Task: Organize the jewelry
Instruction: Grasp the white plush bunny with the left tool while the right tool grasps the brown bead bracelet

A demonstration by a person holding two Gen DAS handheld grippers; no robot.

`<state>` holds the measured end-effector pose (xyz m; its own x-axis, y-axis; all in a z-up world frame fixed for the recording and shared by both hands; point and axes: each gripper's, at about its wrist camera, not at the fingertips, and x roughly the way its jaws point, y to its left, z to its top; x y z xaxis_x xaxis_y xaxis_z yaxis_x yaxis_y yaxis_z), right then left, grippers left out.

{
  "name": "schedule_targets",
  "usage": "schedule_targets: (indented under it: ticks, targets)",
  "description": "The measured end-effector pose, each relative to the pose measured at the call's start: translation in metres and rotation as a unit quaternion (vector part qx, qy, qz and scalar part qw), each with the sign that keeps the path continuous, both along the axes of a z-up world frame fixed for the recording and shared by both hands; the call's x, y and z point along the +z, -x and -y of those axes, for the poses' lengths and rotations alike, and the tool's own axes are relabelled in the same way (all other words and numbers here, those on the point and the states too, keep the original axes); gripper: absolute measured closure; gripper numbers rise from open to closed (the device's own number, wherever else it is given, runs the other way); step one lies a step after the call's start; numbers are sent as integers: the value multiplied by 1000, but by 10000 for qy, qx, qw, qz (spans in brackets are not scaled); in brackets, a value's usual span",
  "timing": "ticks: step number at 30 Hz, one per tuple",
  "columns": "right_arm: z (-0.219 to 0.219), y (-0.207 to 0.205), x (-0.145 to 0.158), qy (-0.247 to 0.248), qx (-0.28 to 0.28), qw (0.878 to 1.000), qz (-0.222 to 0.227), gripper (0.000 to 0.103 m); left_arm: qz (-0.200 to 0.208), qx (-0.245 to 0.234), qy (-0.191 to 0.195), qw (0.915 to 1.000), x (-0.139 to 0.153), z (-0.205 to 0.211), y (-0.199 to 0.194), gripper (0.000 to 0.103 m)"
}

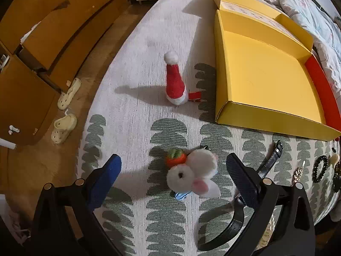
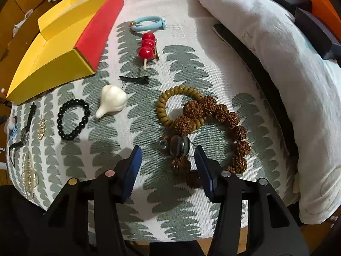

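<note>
My left gripper [image 1: 173,160] hangs open and wide over a white fluffy bunny hair clip [image 1: 191,175] with an orange carrot, which lies between its fingers untouched. A red Santa-hat clip [image 1: 174,83] stands farther off, beside the open yellow box [image 1: 266,79]. My right gripper [image 2: 168,153] is half open around the large grey bead [image 2: 178,146] of a brown seed-bead bracelet [image 2: 213,128]. The pads stand clear of the bead on both sides. An olive coil hair tie [image 2: 170,104] lies under the bracelet's far end.
On the patterned cloth lie a black bead bracelet [image 2: 73,119], a white garlic-shaped piece [image 2: 111,102], a red-ball skewer clip [image 2: 147,48], a light blue band [image 2: 148,23] and a black-strapped watch [image 1: 269,162]. A rumpled quilt [image 2: 277,64] borders the right. Slippers [image 1: 64,125] sit on the floor at the left.
</note>
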<state>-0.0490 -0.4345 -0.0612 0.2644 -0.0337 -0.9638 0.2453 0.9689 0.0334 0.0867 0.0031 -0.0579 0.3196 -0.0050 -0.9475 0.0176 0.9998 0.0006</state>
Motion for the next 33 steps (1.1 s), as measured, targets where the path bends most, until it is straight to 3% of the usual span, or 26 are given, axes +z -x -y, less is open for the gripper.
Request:
schedule_targets:
  ticks: [22,25,33]
  targets:
    - [7,-13,-19,-128,-62,9998,-119,54,-633,-145,264,9975,-31,5,-14,6]
    - [10,-10,-18,-113,-50,9998,-123,55,-729,-141,354,9966,-35,5,-18,19]
    - [8,-7,-16,-63,-25,10000,-68,73,-638,-75,325,9974,-34,4,-20,34]
